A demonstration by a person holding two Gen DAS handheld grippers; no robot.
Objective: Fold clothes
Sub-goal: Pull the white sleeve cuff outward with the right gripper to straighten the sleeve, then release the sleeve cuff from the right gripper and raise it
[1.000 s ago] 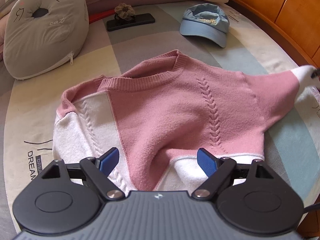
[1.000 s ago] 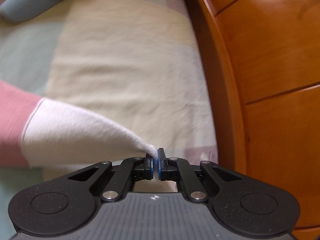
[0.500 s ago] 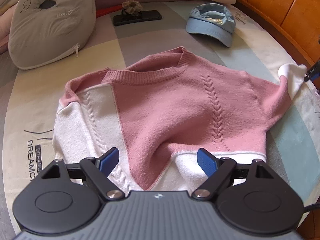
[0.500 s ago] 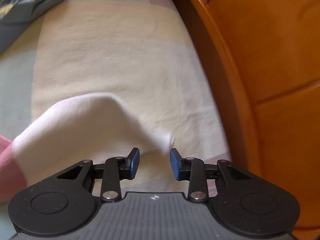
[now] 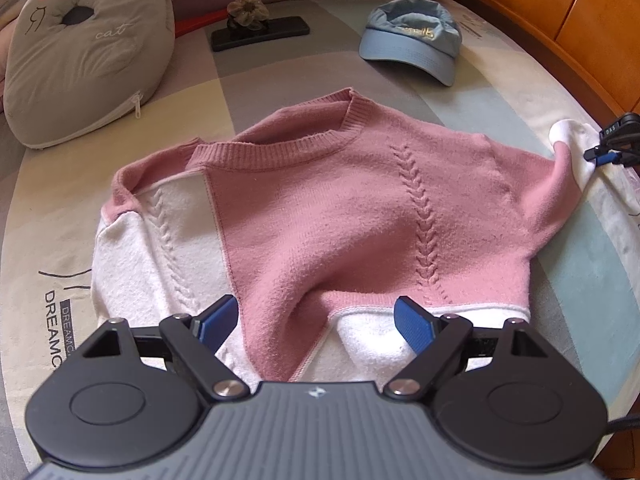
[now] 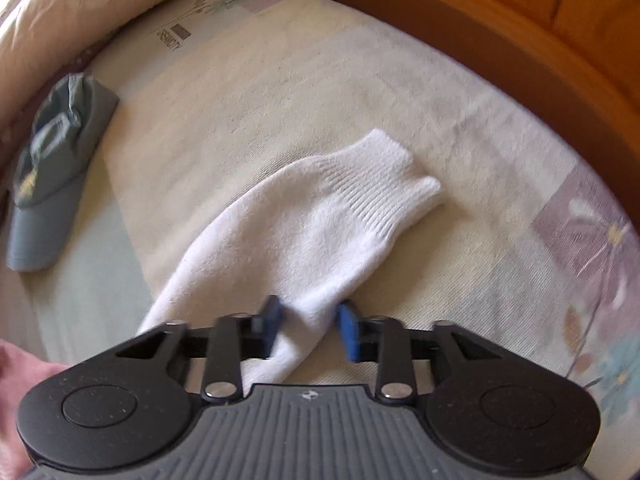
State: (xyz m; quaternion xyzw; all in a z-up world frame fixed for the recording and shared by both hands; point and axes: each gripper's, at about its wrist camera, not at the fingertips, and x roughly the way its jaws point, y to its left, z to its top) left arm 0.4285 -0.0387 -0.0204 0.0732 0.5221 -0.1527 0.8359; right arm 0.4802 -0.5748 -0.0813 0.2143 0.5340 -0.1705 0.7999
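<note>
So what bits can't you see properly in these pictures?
- Bottom edge of the sweater: left wrist view, hidden behind the left gripper.
- Gold writing on the cap: too small in the left wrist view, blurred in the right.
- Words printed on the bedsheet: left wrist view, cut off by that gripper.
- Most of the sweater: right wrist view, cut off by the left edge.

Sweater hem (image 5: 360, 344) partly behind claw (image 5: 316, 322)

Probably home bedroom: bed sheet (image 5: 132, 128), cat pillow (image 5: 84, 48), wooden bedframe (image 6: 500, 12).
</note>
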